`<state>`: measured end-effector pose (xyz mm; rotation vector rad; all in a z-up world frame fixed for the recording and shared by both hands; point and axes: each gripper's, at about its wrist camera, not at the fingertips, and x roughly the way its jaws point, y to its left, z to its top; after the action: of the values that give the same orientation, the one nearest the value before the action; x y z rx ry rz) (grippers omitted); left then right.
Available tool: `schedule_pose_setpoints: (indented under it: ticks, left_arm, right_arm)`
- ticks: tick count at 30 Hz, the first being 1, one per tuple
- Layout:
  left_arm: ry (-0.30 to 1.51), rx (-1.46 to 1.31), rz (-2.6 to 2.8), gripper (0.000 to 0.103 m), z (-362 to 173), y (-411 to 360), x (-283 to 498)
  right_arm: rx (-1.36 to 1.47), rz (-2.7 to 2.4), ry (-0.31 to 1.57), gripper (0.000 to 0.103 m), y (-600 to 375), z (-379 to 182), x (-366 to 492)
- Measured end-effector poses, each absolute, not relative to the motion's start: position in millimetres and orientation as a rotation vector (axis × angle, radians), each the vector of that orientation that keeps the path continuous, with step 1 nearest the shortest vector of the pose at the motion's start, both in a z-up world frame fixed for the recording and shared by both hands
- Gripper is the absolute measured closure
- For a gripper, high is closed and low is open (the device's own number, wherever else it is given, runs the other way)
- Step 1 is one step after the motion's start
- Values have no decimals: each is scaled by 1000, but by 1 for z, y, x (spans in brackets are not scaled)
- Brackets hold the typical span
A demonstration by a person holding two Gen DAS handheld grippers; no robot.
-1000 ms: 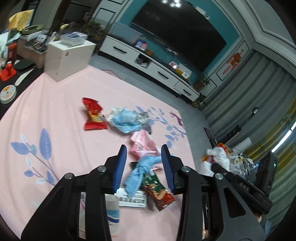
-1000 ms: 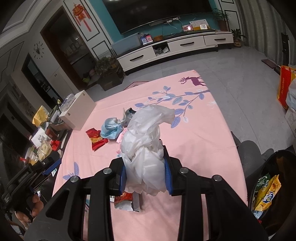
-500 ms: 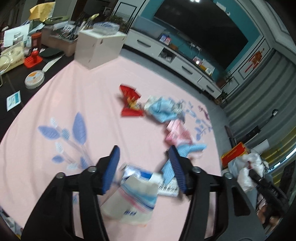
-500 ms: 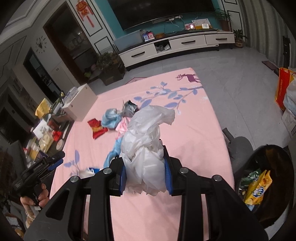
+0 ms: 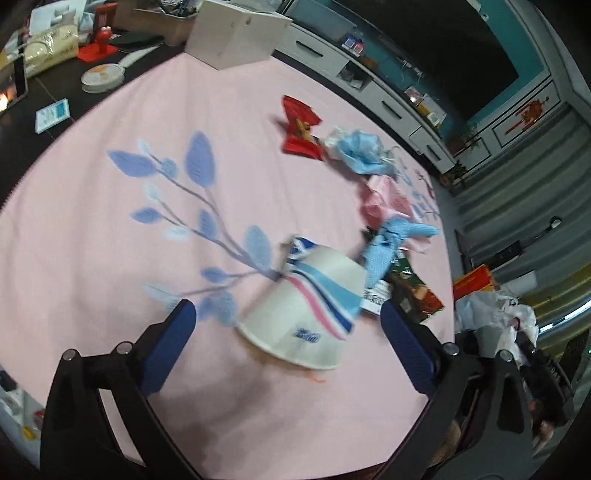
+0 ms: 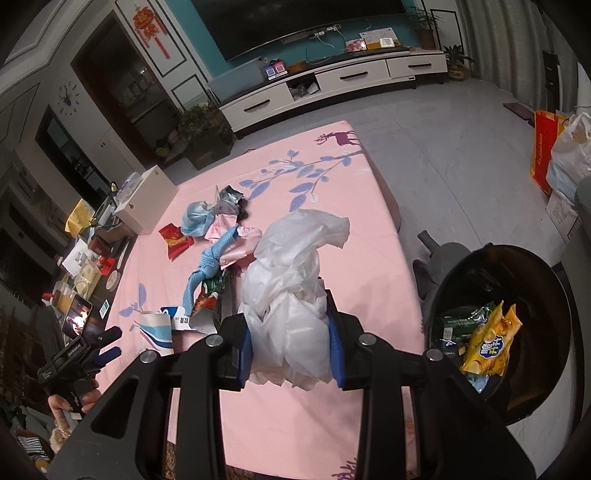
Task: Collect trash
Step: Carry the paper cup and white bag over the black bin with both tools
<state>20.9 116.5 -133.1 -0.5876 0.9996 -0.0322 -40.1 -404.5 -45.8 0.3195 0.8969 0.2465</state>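
My left gripper (image 5: 284,328) is wide open just short of a tipped white paper cup (image 5: 310,302) with blue and pink stripes; the cup lies between the blue pads, not touched. Beyond it lie a light blue cloth strip (image 5: 391,243), a green and red snack packet (image 5: 417,295), a pink wrapper (image 5: 384,199), a crumpled blue mask (image 5: 362,151) and a red wrapper (image 5: 299,129). My right gripper (image 6: 291,343) is shut on a crumpled white plastic bag (image 6: 291,288) above the pink tablecloth (image 6: 332,424). The black trash bin (image 6: 517,332) stands to its right.
A white box (image 5: 236,33) stands at the table's far corner, with clutter on the dark counter (image 5: 55,62) beside it. The bin holds yellow and green snack bags (image 6: 487,336). An orange bag (image 6: 543,147) and white bags sit on the floor.
My left gripper has opened wide and drawn back left from the blue cloth to the paper cup. My right gripper, still holding the bag, has moved right; the bin has come into fuller view.
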Motion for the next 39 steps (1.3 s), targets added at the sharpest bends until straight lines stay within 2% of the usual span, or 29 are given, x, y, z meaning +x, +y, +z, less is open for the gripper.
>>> schedule_pose_setpoints:
  ticks: [8,11,12,13,20,27,33,39]
  left_arm:
    - [1082,-305,2,3,-155,56,42]
    - [1084,-284,25,4,-164,52,46]
    - [1090,-287,20,6,-167,52,47]
    - [1106,-291,20,17,-171,52,48]
    - [1095,-295,53,22,-168,51,43]
    - [1013,-379,-89,22,-119,28,20]
    - [896,-328,-265,21,-61,-30,3]
    - [856,-266,-418,21,-34,-96,-1]
  right_arm:
    - [337,217,880,69,-424,-44,-48]
    - [351,195,884,69,-433,-47,-50]
    - [356,187,884,69,-436,-48,-50]
    - [359,183,884,69,-438,-49,-51]
    - [382,163,871,69,-454,-49,-58]
    - [418,123,835,69,-479,-44,-68]
    - [444,81,792,69,-503,-37,-81]
    - [481,19,765,69,-534,-39,-95]
